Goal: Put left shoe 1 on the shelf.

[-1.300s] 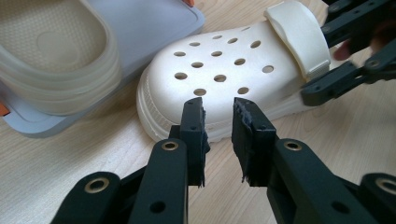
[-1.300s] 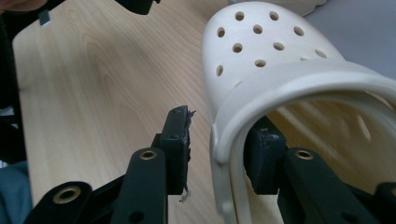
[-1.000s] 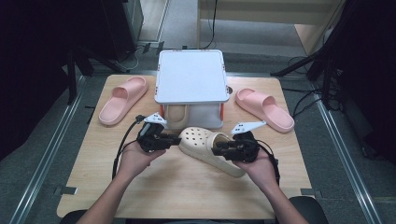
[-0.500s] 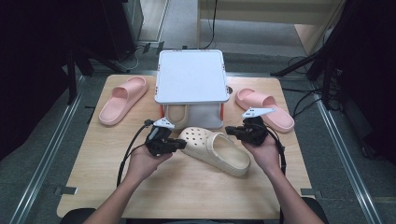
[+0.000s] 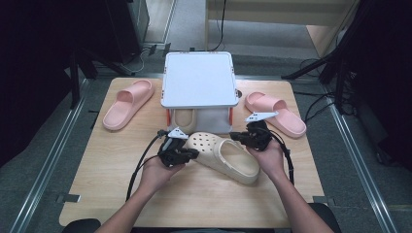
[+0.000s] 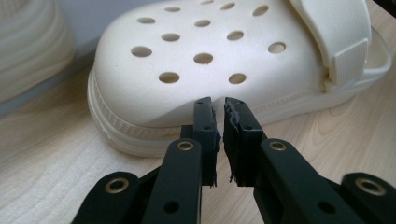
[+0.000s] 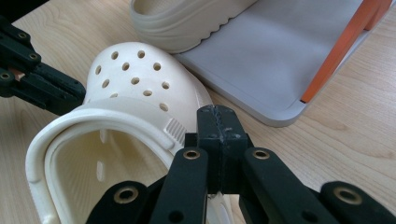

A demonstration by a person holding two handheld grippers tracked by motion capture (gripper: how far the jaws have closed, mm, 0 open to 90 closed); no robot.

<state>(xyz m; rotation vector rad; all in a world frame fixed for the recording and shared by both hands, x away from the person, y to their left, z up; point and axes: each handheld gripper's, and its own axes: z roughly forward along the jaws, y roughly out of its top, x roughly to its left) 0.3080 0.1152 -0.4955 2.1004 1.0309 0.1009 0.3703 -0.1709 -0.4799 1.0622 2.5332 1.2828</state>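
A cream foam clog [image 5: 224, 156] is seen lying on its sole on the pale wood-grain table [image 5: 97, 194], directly in front of the grey two-tier shoe rack [image 5: 199, 80], with its rounded, perforated toe turned toward the rack's lower shelf and its open heel toward the person. The upper is smooth and matte, pierced with round holes, and a ridged band runs round the sole edge (the ribbing is clearest in the left gripper view). A broad strap is folded forward over the opening.

The left gripper [image 5: 191, 154] is held at the clog's toe side; its black jaws are nearly closed, with a narrow slit left between the pads [image 6: 210, 126], and their tips are set against the toe wall just above the ridged sole. The jaws have just been closing, and nothing is seen caught between them. The right gripper [image 5: 238, 136] is placed at the clog's other flank, next to the strap hinge; its jaws are pressed fully together with nothing clamped.

A second cream clog [image 5: 187, 119] is tucked on the rack's lower shelf, behind the first clog's toe. Two pink moulded slides are laid flat either side of the rack, one to the left [image 5: 127, 103] and one to the right [image 5: 275, 113].
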